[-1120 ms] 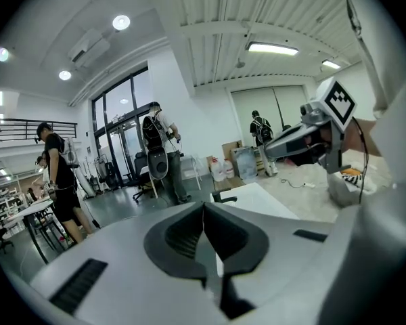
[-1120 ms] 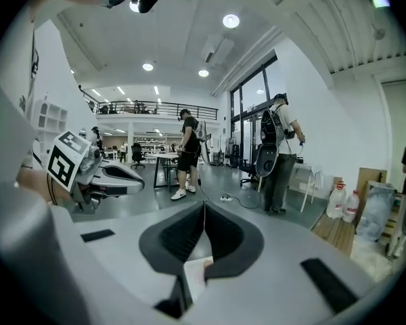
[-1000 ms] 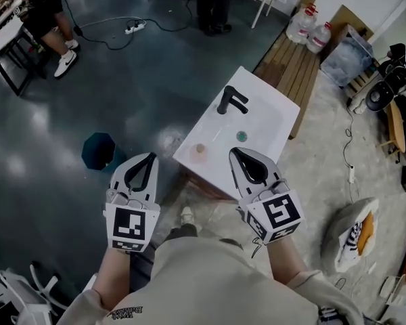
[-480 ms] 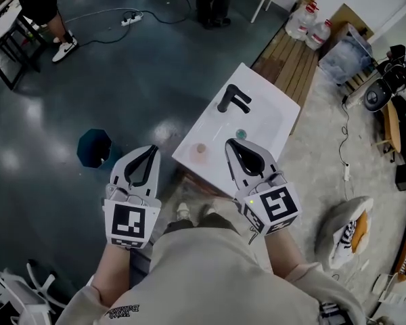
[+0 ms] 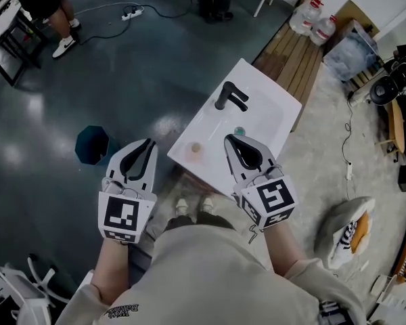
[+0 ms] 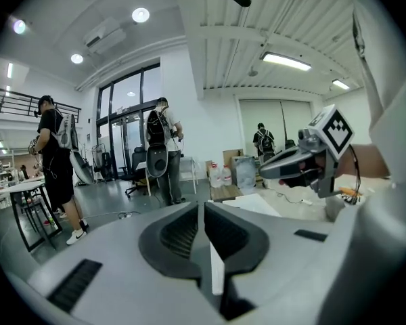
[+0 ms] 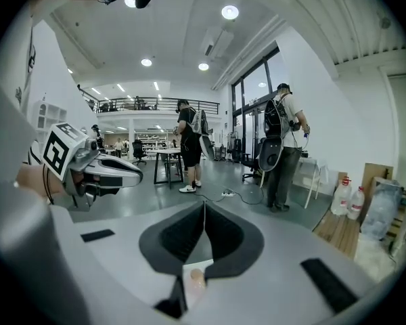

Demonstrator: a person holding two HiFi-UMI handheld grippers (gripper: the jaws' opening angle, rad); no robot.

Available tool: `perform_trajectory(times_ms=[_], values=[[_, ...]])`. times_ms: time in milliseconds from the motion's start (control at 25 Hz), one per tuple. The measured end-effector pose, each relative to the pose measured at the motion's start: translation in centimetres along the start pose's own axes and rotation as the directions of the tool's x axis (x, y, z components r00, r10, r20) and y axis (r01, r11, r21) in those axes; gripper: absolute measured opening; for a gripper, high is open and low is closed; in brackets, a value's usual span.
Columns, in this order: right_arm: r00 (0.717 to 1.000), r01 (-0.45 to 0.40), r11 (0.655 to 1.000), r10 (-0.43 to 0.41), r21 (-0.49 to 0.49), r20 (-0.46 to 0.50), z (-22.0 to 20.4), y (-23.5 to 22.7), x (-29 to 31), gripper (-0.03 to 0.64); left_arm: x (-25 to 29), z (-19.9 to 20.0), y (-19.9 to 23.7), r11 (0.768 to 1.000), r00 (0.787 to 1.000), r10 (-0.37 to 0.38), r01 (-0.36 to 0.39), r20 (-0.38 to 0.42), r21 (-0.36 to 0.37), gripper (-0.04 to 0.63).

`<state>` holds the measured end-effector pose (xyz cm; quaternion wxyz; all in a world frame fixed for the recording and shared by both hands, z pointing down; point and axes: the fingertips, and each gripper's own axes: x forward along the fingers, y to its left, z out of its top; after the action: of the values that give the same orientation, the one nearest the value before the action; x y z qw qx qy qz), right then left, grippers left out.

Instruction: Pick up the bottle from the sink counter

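The white sink counter stands on the floor below me, with a black faucet and a teal drain in its basin. A small pale pink-orange round thing, apparently the bottle seen from above, sits on its near left corner. It shows again as a pink spot below the right jaws. My right gripper hangs shut and empty over the counter's near edge, right of the bottle. My left gripper is shut and empty, off the counter's left side above the floor.
A dark teal bin stands on the floor left of the counter. A wooden bench with water jugs lies behind the counter. People stand at the far side, by a power strip and cables. A cushion lies at right.
Both grippers have drifted a little up and to the left in the head view, and the counter sits slightly nearer the bottle side. Both stay shut.
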<state>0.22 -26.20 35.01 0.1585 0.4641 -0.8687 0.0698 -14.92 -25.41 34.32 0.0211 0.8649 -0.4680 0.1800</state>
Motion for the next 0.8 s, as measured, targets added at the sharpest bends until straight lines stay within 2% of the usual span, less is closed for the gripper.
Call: perform_trajectory(times_ms=[120, 160, 240, 360, 400, 520, 720, 800], values=[[1.000, -0.011, 1.000, 0.011, 0.013, -0.001, -0.4, -0.5, 0.2, -0.003, 0.7, 0.1, 0.7, 0.998, 0.998, 0.054, -0.053, 0.016, -0.046, 0.009], [1.000, -0.018, 1.000, 0.017, 0.018, 0.001, -0.6, -0.6, 0.4, -0.003, 1.1, 0.1, 0.7, 0.997, 0.998, 0.057, -0.056, 0.022, -0.057, 0.029], [0.999, -0.039, 0.999, 0.038, 0.022, 0.014, -0.6, -0.8, 0.8, -0.002, 2.2, -0.1, 0.0, 0.998, 0.999, 0.025, -0.024, 0.020, -0.059, 0.192], [0.997, -0.069, 0.997, 0.068, 0.019, 0.029, -0.6, -1.1, 1.6, -0.003, 4.4, -0.9, -1.8, 0.998, 0.999, -0.052, 0.051, -0.011, -0.020, 0.263], [0.997, -0.075, 0.997, 0.074, 0.015, 0.028, -0.6, -1.2, 1.9, -0.002, 5.1, -1.4, -2.3, 0.997, 0.997, -0.078, 0.078, -0.026, -0.012, 0.270], [0.996, -0.089, 0.996, 0.089, 0.009, 0.015, -1.0, -1.5, 2.8, -0.003, 7.1, -2.7, -3.7, 0.990, 0.988, -0.143, 0.143, -0.053, -0.005, 0.336], [0.993, -0.113, 0.993, 0.113, 0.017, -0.020, -2.5, -2.1, 4.3, -0.003, 9.9, -4.6, -5.6, 0.981, 0.982, -0.181, 0.184, -0.060, 0.066, 0.357], [0.991, -0.127, 0.992, 0.128, 0.023, -0.039, -3.5, -2.2, 5.1, -0.003, 11.1, -6.1, -6.2, 0.977, 0.977, -0.194, 0.200, -0.087, 0.071, 0.359]])
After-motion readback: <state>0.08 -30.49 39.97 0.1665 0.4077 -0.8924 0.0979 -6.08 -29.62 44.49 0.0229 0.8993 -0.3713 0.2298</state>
